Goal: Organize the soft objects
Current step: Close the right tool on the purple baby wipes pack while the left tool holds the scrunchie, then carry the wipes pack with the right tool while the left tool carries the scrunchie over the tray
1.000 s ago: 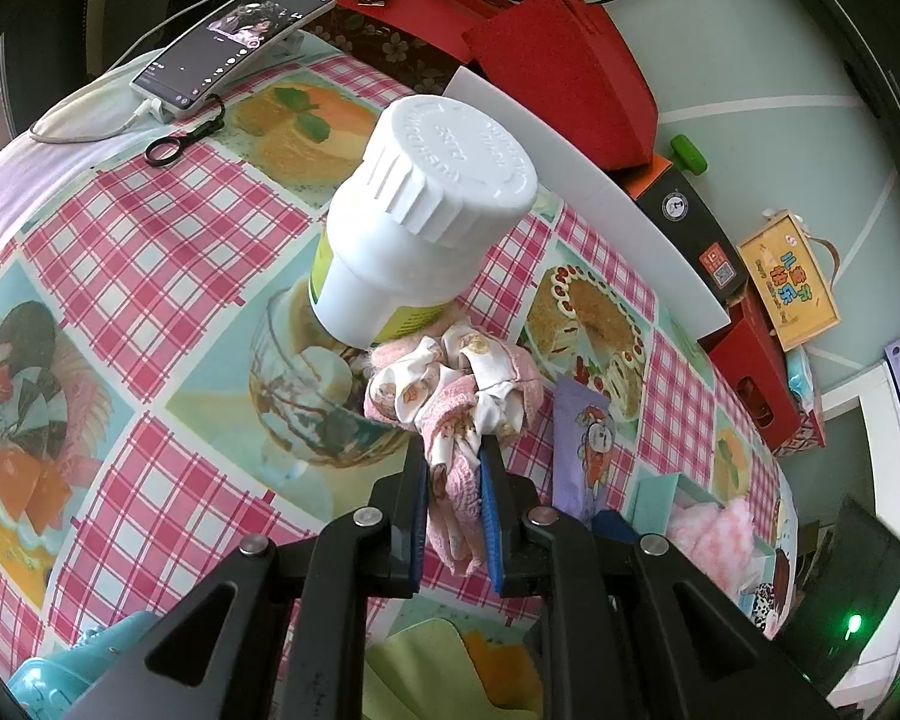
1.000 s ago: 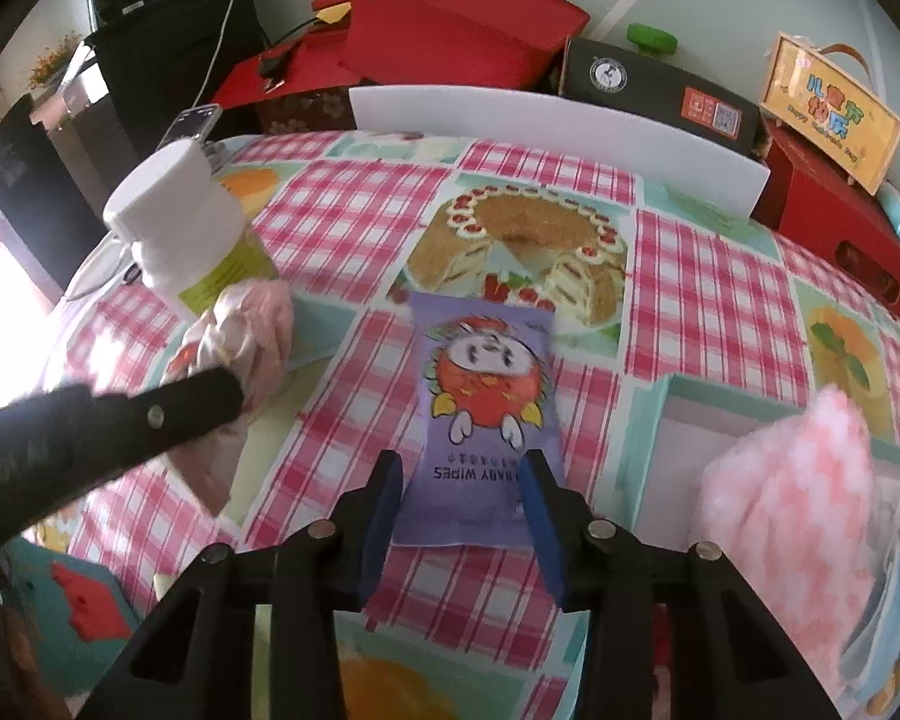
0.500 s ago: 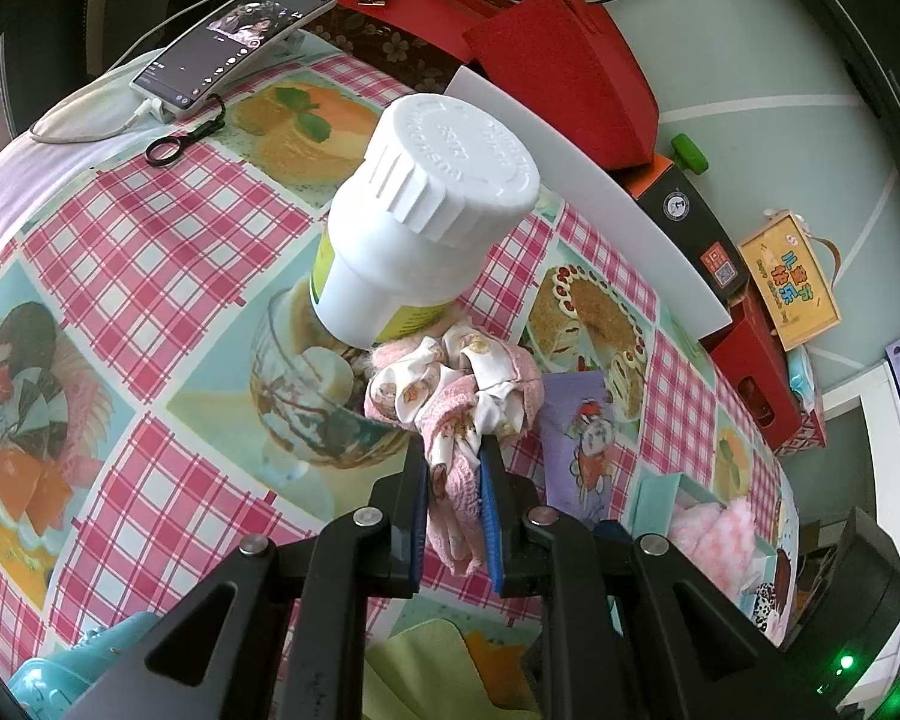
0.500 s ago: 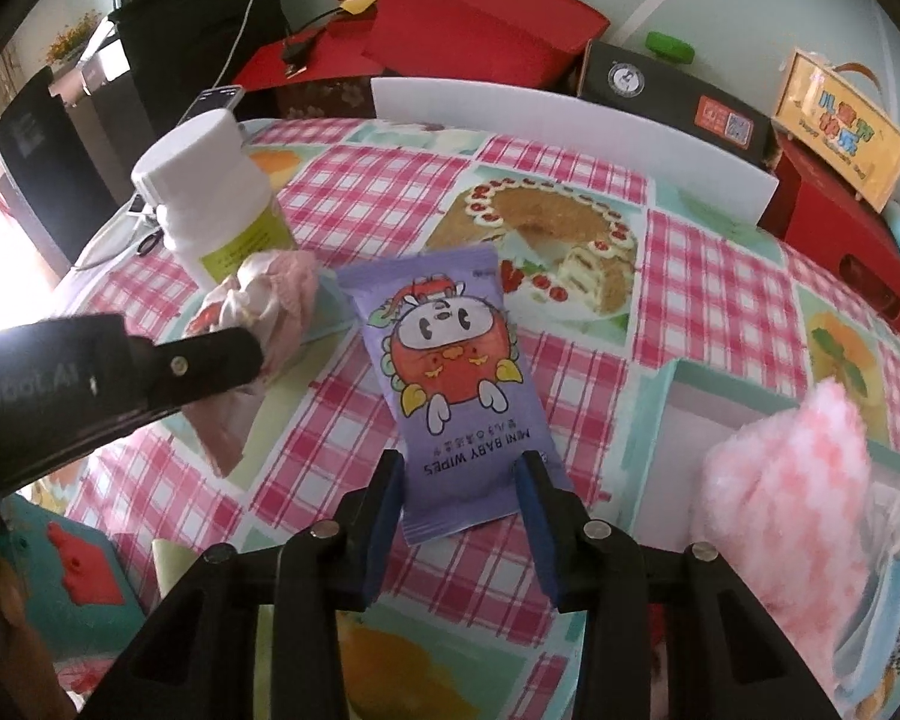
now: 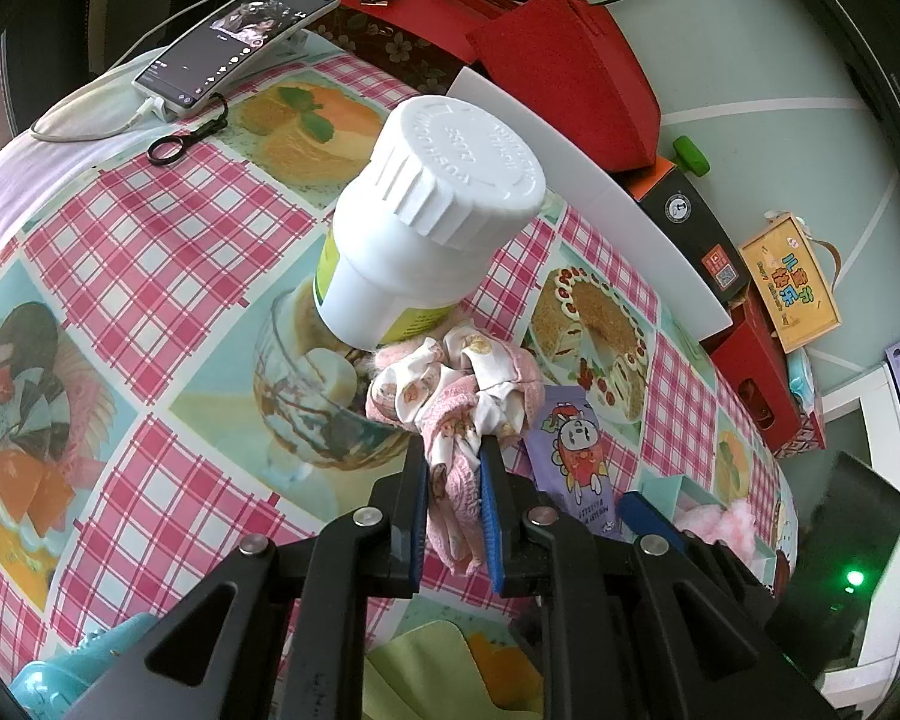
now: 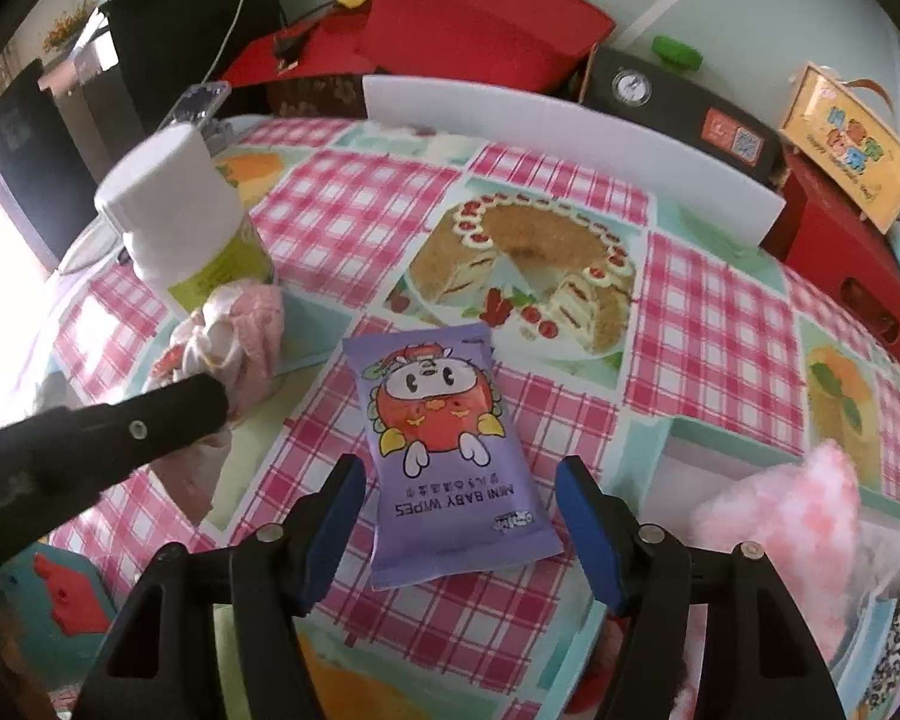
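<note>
Scrunchie (image 5: 450,396): lower folds are hidden between the left gripper (image 5: 455,504), whose jaws are pinched on it. Wipes pack (image 6: 450,450): flat on the tablecloth (image 6: 354,210), straddled untouched by the right gripper (image 6: 459,516), jaws just spread; both grippers are angled downward.

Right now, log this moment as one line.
left gripper: shut on scrunchie | right gripper: just opened, astride wipes pack | wipes pack: on table

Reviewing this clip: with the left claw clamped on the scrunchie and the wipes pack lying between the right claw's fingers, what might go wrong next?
1. The scrunchie held by the left claw sits right against the white bottle; pulling it sideways may tip the bottle.
2. The right claw has just been opening, and the flat wipes pack lies loose on the tablecloth between its fingers; closing again may slide or buckle it.
3. The two claws are close together and may collide.
</note>
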`<state>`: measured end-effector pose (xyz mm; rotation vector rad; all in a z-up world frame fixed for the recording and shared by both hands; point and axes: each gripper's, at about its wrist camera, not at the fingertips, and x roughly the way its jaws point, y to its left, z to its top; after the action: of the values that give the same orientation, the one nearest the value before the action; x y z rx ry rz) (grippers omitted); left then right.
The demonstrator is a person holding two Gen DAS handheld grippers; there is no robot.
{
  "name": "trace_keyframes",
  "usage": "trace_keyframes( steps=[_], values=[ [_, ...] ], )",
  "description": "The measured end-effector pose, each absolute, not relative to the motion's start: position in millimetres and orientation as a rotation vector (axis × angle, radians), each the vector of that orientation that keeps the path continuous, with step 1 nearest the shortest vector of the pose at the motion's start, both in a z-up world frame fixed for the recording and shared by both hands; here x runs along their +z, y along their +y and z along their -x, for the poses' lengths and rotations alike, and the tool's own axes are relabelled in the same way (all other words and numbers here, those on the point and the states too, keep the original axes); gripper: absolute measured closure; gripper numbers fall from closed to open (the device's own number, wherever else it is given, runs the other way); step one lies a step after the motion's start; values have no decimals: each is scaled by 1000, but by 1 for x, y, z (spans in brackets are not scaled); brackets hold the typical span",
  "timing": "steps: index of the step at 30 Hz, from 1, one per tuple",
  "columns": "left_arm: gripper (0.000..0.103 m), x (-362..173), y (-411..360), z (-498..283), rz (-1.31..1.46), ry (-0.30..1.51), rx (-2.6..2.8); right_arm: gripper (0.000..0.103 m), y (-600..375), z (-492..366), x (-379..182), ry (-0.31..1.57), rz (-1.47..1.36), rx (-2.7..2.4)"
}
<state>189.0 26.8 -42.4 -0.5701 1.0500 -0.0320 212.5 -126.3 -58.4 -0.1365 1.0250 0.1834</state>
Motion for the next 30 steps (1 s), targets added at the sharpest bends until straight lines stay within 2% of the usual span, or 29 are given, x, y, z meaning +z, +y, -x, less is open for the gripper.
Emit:
trace_keyframes(
  steps=[6,8,11,30],
  values=[
    [87,-43,27,-189,569,1051,-32,35,-124,-215,-62,1043,161,168],
    [87,-43,27,-189,570,1051,-32,45,-124,-213,-62,1043,158,180],
    [87,-43,27,-189,570,1051,-31,47,-124,-207,-62,1036,154,182],
    [87,-37,21,-188,553,1046,-38,47,-158,-148,-13,900,34,104]
  ],
)
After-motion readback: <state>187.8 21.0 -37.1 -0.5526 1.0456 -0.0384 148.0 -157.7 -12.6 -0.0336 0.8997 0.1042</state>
